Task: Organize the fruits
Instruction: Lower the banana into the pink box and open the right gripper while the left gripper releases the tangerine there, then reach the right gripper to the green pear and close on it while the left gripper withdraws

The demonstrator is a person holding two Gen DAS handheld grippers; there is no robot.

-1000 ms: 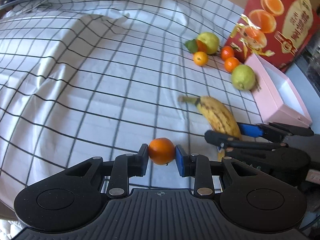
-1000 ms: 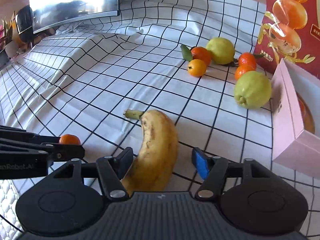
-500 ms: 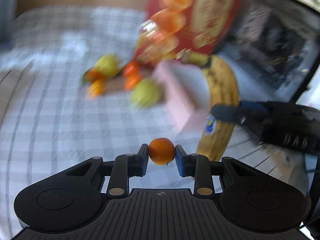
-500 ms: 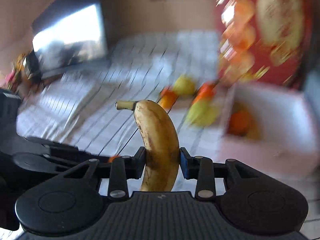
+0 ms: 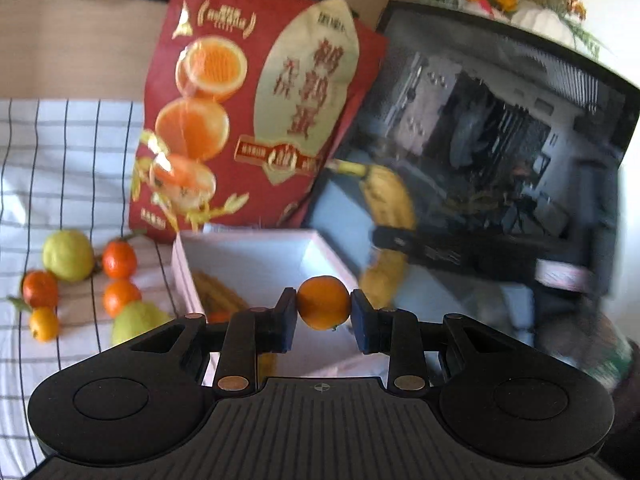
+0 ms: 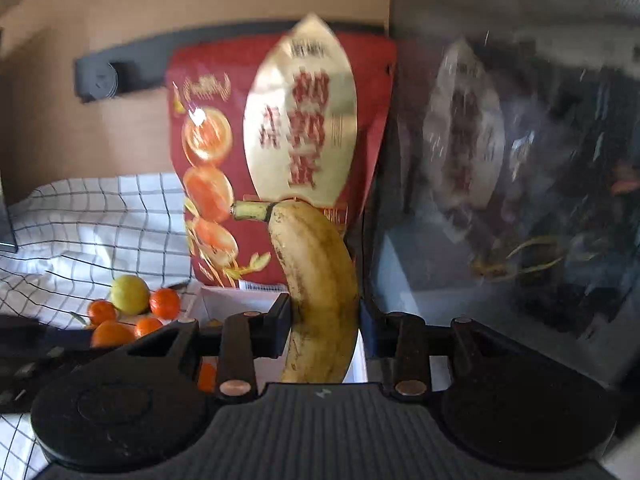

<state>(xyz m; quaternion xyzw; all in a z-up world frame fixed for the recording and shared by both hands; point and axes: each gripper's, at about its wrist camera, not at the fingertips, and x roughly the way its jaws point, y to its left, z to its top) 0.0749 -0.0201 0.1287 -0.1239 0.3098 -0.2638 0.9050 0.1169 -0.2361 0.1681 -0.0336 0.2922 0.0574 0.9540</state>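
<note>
Left gripper (image 5: 323,312): my jaws are clamped on a small orange (image 5: 323,302), held in the air above the open pink box (image 5: 256,252).
Right gripper (image 6: 324,326): my jaws are closed on a speckled banana (image 6: 318,280), stem up toward 11 o'clock, lifted clear of the cloth.
Pink box: white inside, something yellow and orange lying at its 8 o'clock side; too blurred to name.
Loose fruit: two pale green fruits (image 5: 68,255) and several small oranges (image 5: 119,259) sit on the checked cloth (image 5: 60,160), at 9 o'clock from the box.
Behind box: a red carton printed with oranges (image 5: 248,120) stands at 12 o'clock.
</note>
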